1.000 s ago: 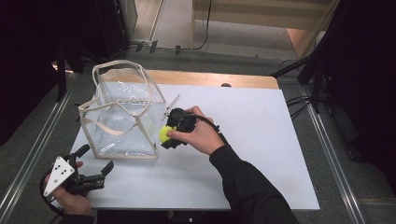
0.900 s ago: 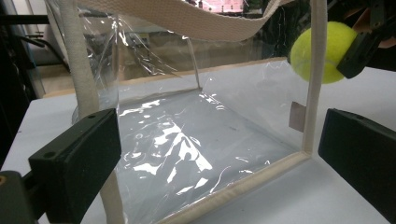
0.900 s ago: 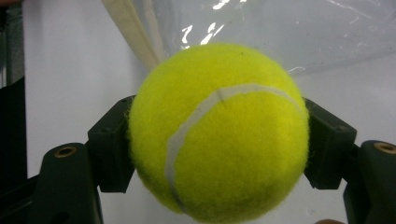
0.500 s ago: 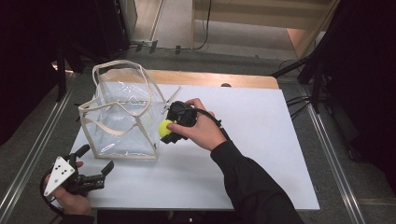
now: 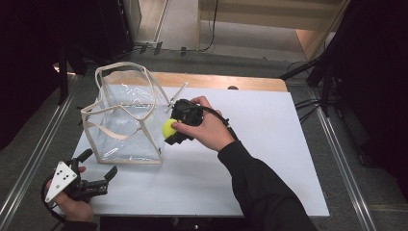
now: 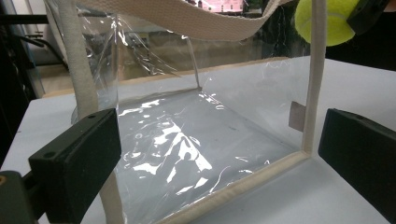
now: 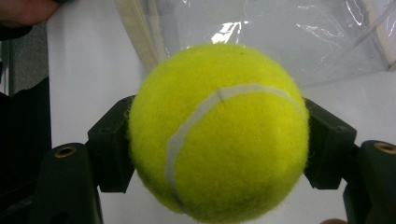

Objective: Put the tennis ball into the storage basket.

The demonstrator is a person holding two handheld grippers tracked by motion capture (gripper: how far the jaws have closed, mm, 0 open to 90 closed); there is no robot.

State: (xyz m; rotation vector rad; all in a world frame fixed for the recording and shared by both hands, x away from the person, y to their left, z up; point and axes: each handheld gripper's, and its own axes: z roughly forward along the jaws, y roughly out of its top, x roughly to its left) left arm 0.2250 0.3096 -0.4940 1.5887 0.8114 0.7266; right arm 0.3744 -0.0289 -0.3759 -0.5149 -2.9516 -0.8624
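We see the right gripper clamped on a yellow tennis ball, each black jaw pressed against one side of it, the ball held just beside the near right corner of a clear plastic bag trimmed with cream webbing. In the right gripper view the ball sits squarely between the jaws, the bag's clear wall beyond it. The bag stands open on the white table; we make out nothing inside it, only its glossy floor. The left gripper rests at the table's near left corner, jaws spread wide and gripping nothing, the bag ahead between them and the ball high beyond the jaw at right.
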